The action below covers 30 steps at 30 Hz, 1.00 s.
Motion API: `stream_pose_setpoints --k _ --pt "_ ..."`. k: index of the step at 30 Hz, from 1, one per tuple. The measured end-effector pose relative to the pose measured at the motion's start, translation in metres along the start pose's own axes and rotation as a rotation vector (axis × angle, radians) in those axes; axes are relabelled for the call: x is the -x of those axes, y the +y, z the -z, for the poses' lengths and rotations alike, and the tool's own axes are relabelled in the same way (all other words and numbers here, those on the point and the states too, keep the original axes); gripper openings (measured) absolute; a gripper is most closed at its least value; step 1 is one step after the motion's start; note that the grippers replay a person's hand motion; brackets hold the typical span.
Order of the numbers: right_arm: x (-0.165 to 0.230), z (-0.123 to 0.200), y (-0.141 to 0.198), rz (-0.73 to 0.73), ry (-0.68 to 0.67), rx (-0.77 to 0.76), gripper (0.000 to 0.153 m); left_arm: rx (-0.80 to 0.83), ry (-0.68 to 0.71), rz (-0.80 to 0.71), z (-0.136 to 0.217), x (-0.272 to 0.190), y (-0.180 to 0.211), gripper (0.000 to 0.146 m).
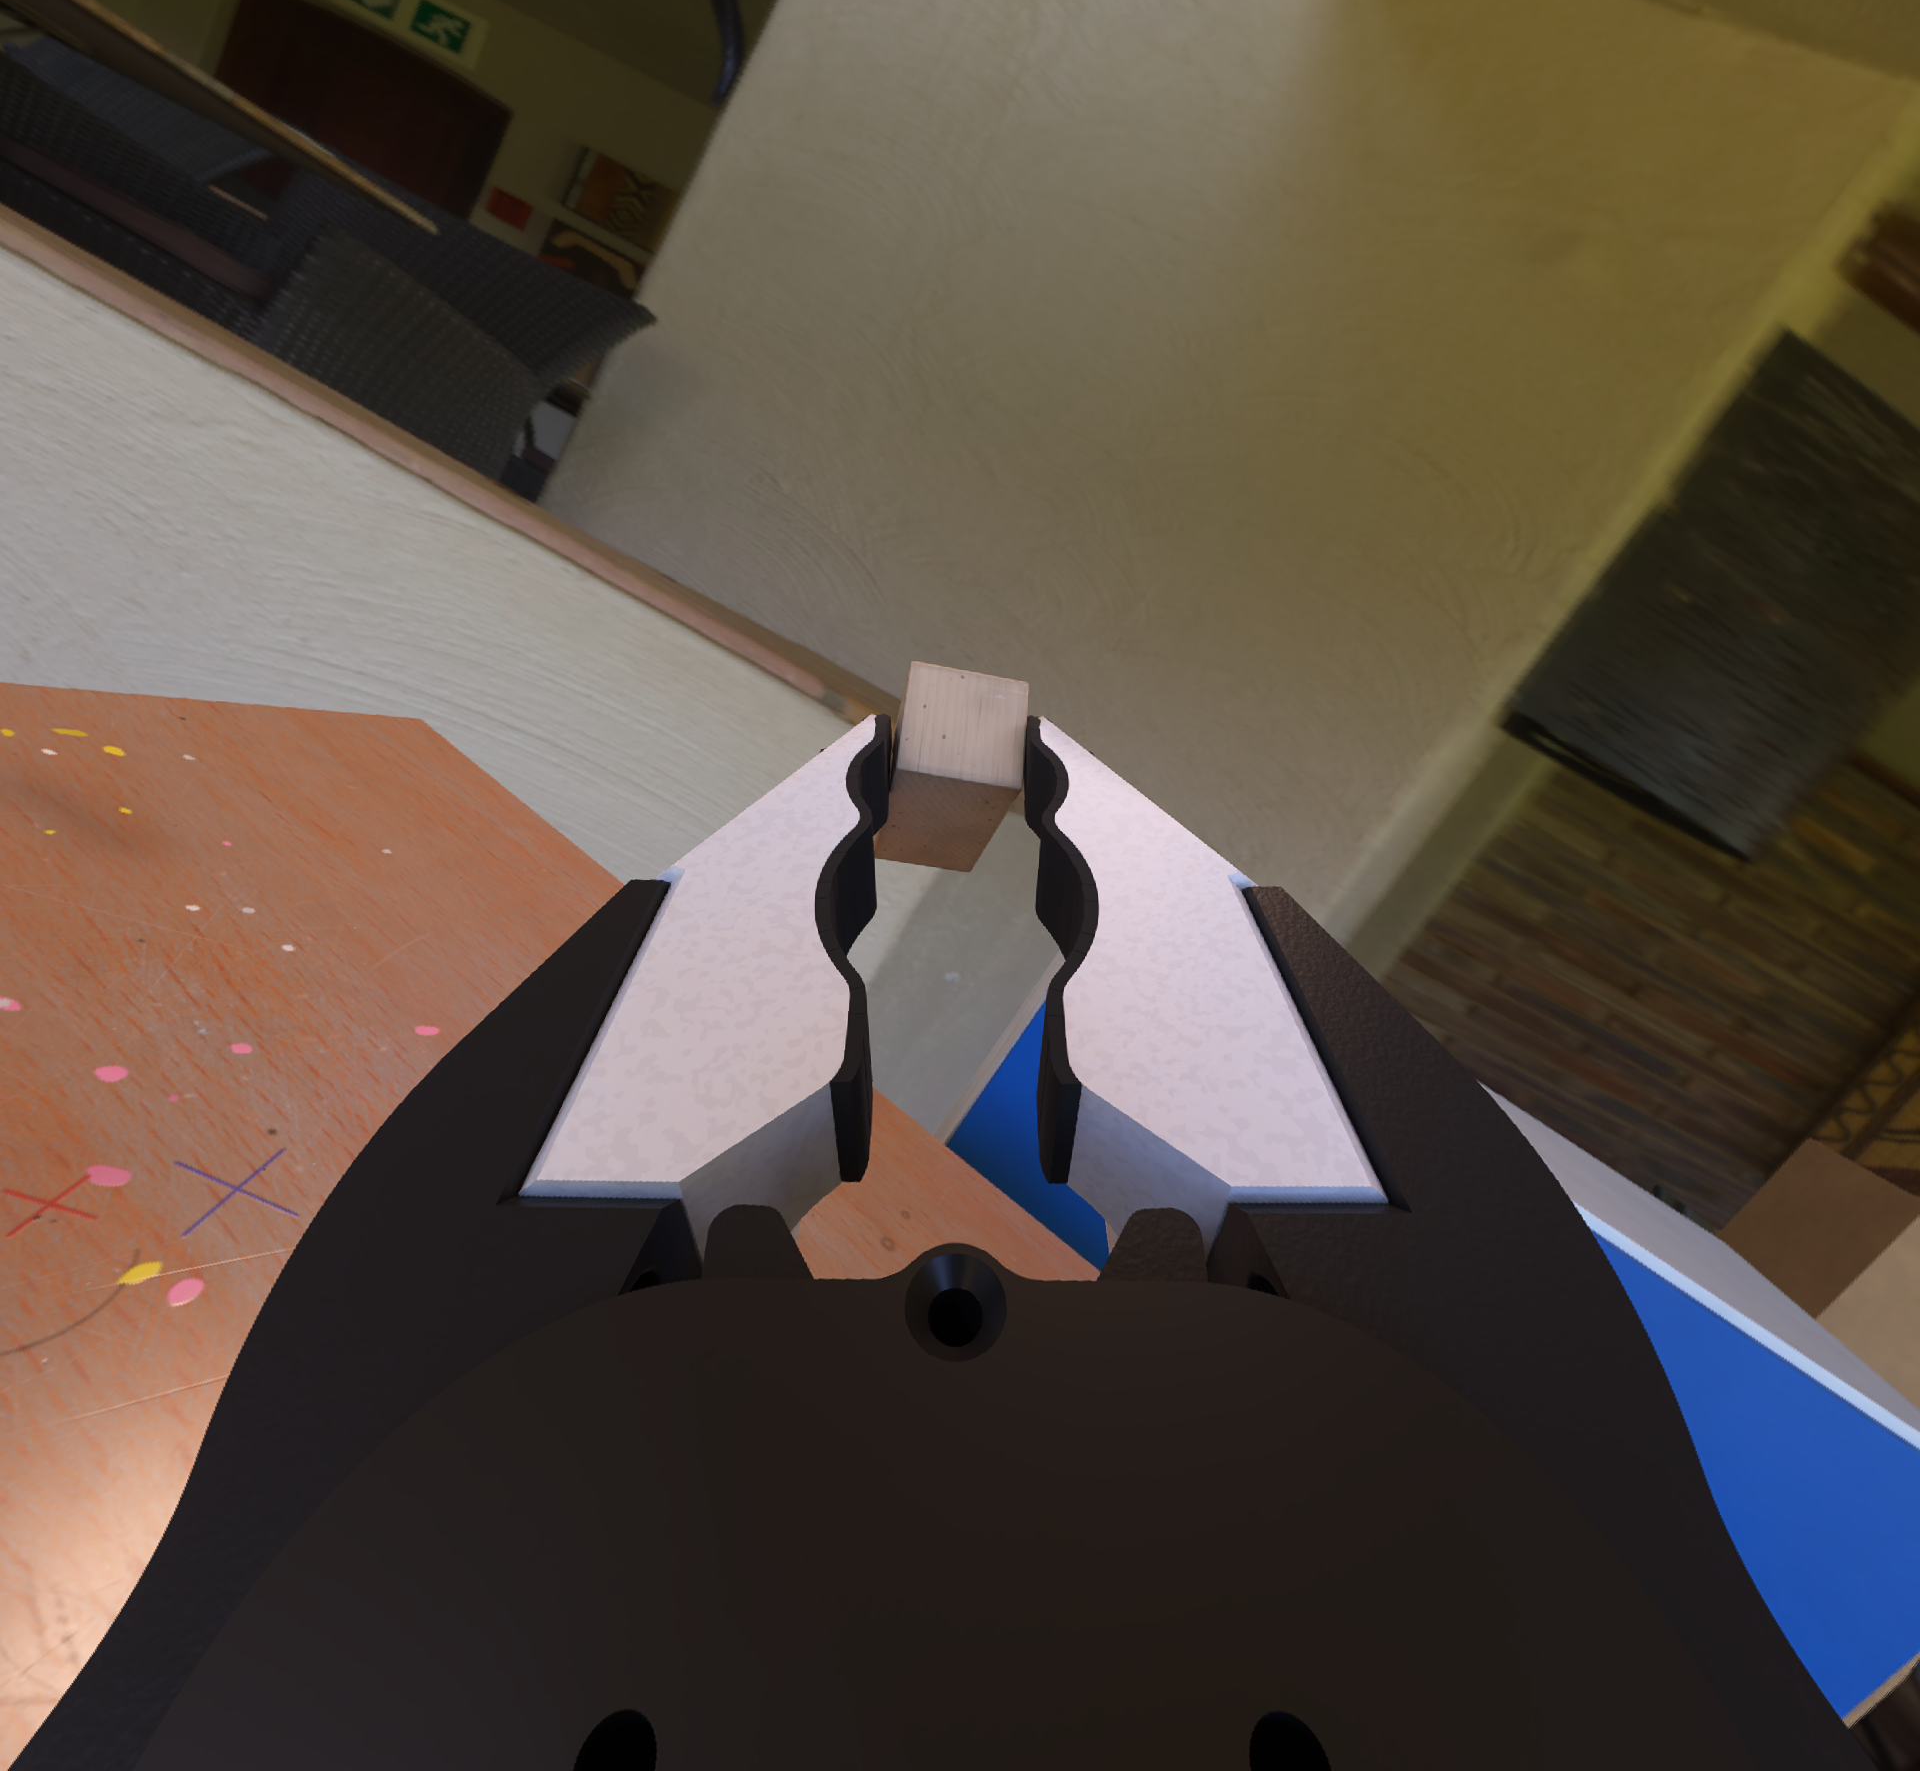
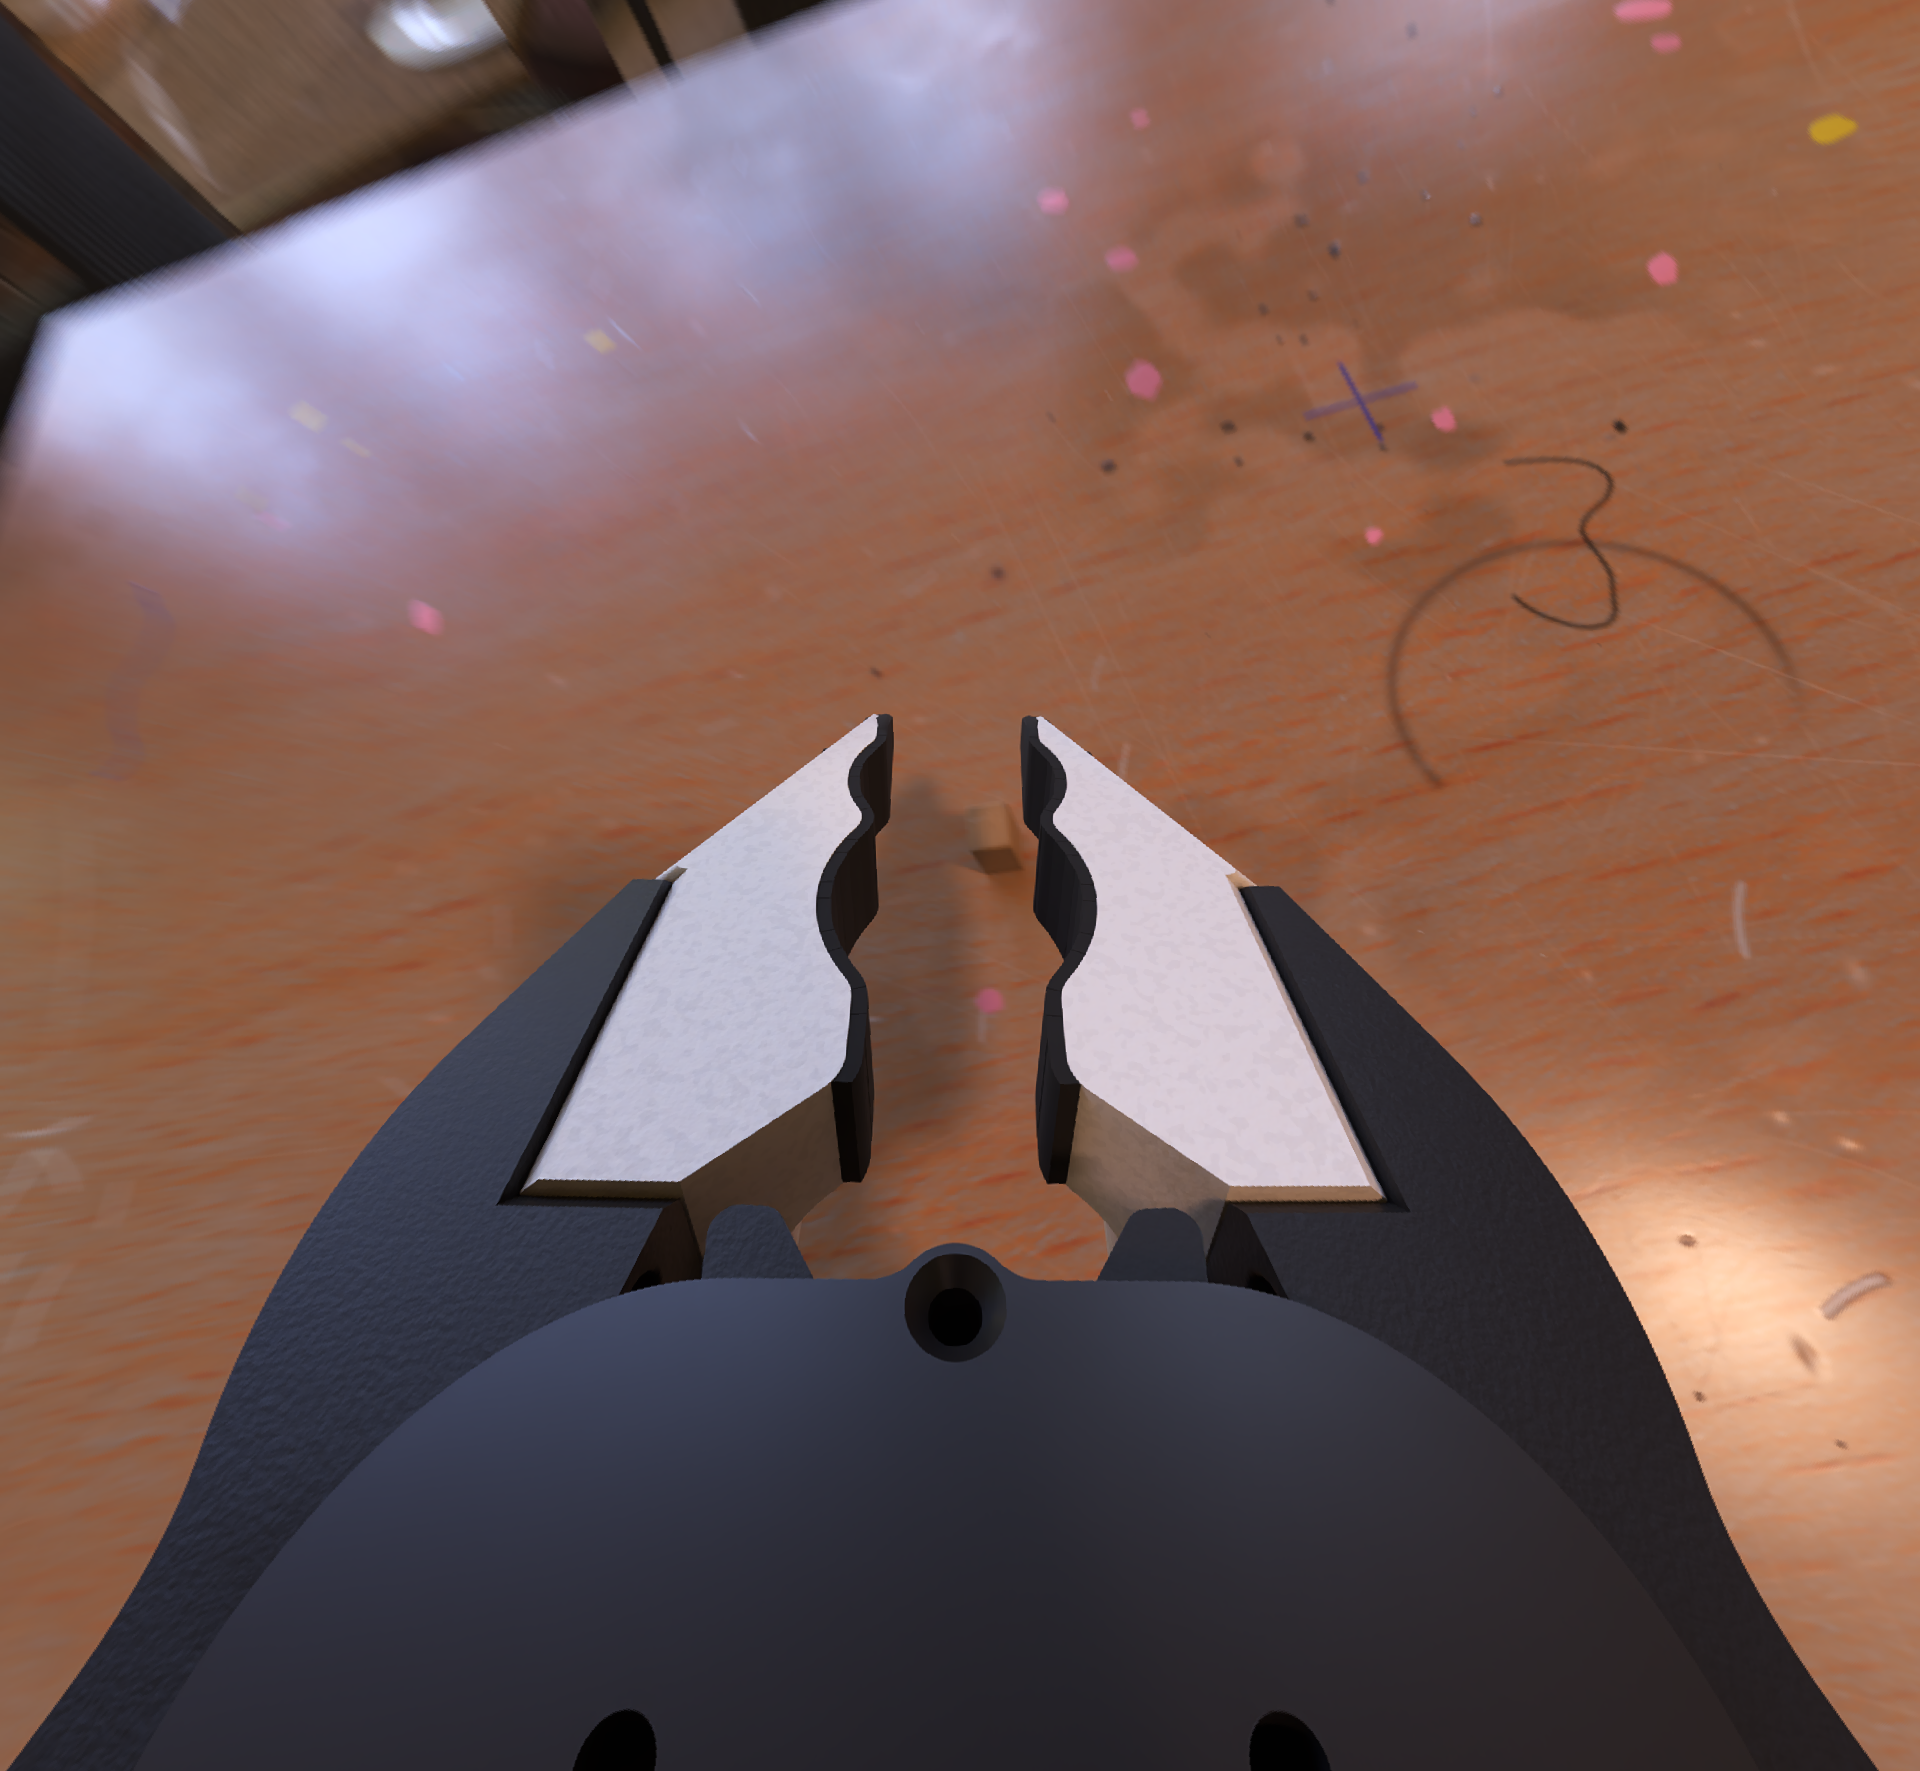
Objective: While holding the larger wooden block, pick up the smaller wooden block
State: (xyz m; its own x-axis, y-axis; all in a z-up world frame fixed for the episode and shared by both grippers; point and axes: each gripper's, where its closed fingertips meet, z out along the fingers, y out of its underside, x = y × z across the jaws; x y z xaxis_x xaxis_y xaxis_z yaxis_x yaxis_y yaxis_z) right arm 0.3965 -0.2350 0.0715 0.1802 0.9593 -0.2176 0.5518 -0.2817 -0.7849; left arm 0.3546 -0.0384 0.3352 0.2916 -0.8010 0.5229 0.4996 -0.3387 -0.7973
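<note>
In the left wrist view, my left gripper (image 1: pixel 958 734) is shut on the larger wooden block (image 1: pixel 951 765), a pale cube held at the fingertips, lifted above the orange table (image 1: pixel 208 942). In the right wrist view, my right gripper (image 2: pixel 956 734) is open and empty, pointing down at the table (image 2: pixel 520 786). The smaller wooden block (image 2: pixel 992 838) lies on the table below, seen in the gap between the fingers, close to the right finger (image 2: pixel 1049 786). It looks tiny and well below the fingertips.
The table surface carries paint specks, a purple cross (image 2: pixel 1361 402) and a pencilled arc (image 2: pixel 1558 630). Its far edge (image 2: pixel 416 183) runs across the upper left of the right wrist view. A blue panel (image 1: pixel 1714 1409) and a pale wall (image 1: pixel 1143 371) lie beyond the table in the left wrist view.
</note>
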Motion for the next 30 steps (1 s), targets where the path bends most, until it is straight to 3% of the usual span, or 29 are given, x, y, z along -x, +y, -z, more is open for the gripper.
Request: stream_pose_setpoints --k 2,7,10,11,12,30 --pt "-0.009 -0.013 0.014 0.059 0.063 0.075 0.023 -0.006 0.006 0.007 0.003 0.0 -0.002 0.025" --pt "-0.009 -0.025 0.038 0.093 0.02 0.231 0.013 0.014 0.004 -0.015 0.003 -0.002 0.0 0.025" --pt "-0.005 -0.026 0.042 0.125 0.005 0.291 0.018 0.002 0.012 -0.001 0.004 -0.002 -0.001 0.025" --pt "-0.005 -0.027 0.045 0.13 0.005 0.298 0.026 0.0 0.016 0.001 0.004 -0.002 -0.002 0.025" --pt "-0.007 -0.03 0.047 0.133 0.003 0.292 0.021 0.002 0.017 -0.001 0.004 -0.003 -0.001 0.025" --pt "-0.011 -0.03 0.042 0.144 0.013 0.255 0.021 -0.02 0.016 0.012 0.01 0.001 -0.006 0.025"
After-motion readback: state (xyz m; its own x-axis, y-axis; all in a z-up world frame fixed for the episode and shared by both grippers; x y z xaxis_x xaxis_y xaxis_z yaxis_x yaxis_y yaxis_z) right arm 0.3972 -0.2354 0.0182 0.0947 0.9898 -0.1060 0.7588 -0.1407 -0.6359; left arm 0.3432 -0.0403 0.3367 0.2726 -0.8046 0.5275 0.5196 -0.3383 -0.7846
